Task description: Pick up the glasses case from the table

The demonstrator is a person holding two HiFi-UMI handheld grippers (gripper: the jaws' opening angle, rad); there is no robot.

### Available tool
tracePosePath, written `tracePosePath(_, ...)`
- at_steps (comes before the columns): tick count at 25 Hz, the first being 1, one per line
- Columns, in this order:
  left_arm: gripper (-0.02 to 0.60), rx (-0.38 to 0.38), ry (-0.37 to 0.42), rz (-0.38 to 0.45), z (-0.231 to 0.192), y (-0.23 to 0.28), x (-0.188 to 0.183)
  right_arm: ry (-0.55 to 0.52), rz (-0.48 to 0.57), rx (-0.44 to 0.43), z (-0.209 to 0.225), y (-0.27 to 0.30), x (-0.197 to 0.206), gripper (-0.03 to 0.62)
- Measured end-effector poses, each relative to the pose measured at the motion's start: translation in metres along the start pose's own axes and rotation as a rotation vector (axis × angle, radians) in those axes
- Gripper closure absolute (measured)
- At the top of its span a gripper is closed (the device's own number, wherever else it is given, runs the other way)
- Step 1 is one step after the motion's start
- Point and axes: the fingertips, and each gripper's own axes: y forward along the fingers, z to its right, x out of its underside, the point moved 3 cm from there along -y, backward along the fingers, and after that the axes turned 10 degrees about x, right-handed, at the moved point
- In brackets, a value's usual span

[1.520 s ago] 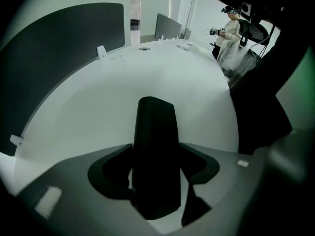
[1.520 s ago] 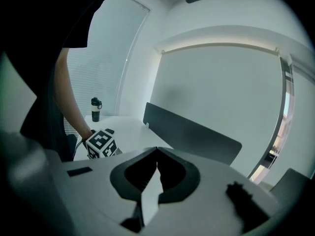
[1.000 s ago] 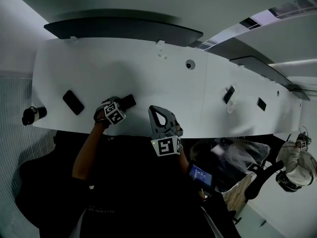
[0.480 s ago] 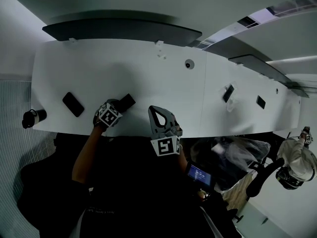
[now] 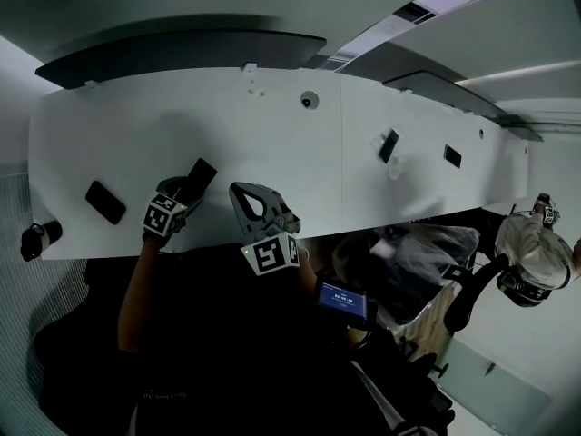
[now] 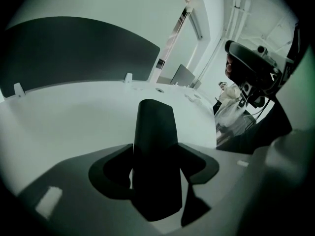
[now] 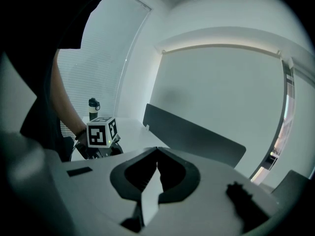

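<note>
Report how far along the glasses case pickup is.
Done: the left gripper is shut on the glasses case, which sticks out from between its jaws. In hand: the case looks raised off the white table, tilted in the head view. Left: little, perhaps only carrying it fully clear. The right gripper is shut and empty.

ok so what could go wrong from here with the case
The glasses case is pinched by the left gripper with much of it sticking out past the jaws, so it could pivot or slip onto the table. The shut right gripper sits close beside and might get knocked.
</note>
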Motion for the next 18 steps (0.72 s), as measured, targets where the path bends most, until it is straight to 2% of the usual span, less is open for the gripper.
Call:
tracePosePath(3, 0.293, 0.024, -0.032, 0.07, 0.006, -0.006, -0.009, 0.004, 0.005, -0.007, -0.002, 0.0, -0.001, 0.586)
tracePosePath(10, 0.293, 0.114, -0.161, 0.241, 0.011, -0.022, -0.021, 0.01, 0.005, -0.004, -0.003, 0.001, -0.001, 0.586)
tracePosePath(18, 0.293, 0.229, -0.244, 0.442, 0.028, -0.046, -0.042, 0.011, 0.002, 0.002, -0.005, 0.0, -0.002, 0.586)
